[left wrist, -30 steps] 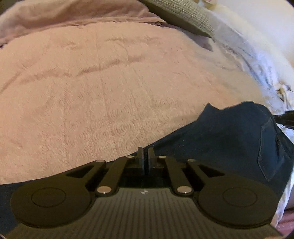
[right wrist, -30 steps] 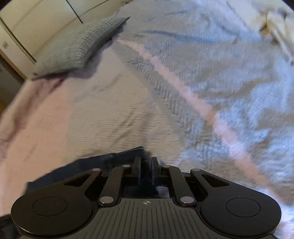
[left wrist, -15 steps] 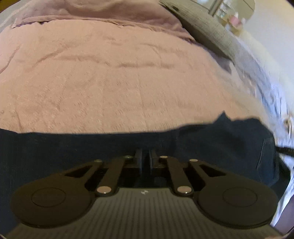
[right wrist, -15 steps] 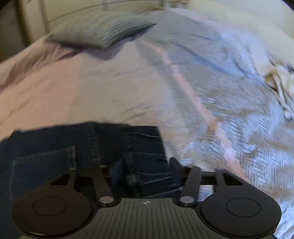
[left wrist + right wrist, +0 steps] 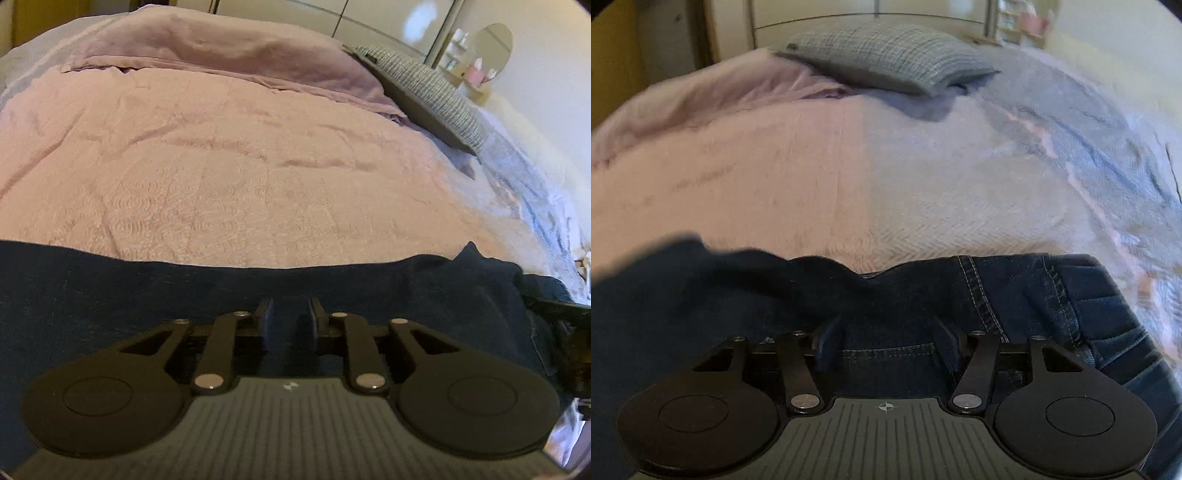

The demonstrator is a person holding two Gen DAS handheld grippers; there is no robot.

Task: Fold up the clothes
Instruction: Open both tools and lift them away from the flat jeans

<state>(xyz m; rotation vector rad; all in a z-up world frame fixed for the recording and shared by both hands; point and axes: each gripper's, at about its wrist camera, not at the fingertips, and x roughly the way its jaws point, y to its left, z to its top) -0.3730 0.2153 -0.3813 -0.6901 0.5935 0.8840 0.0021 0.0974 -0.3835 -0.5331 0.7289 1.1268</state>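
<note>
Dark blue jeans (image 5: 110, 295) lie spread flat across the near part of the pink bedspread (image 5: 258, 166). My left gripper (image 5: 288, 319) sits low over the denim, jaws partly open with nothing between them. In the right wrist view the jeans (image 5: 1015, 291) show a seam, waistband and a pocket edge. My right gripper (image 5: 886, 338) is wide open just above that pocket area. The right gripper's black body shows at the right edge of the left wrist view (image 5: 569, 332).
A grey knitted pillow (image 5: 886, 55) lies at the head of the bed, also in the left wrist view (image 5: 424, 85). A lilac duvet (image 5: 221, 48) is bunched at the back. A blue-grey throw (image 5: 1089, 140) covers the right side. Wardrobe doors stand behind.
Both grippers were shut on the jeans a second ago. The right opened first, then the left. The jeans now lie laid out flat across the bed.
</note>
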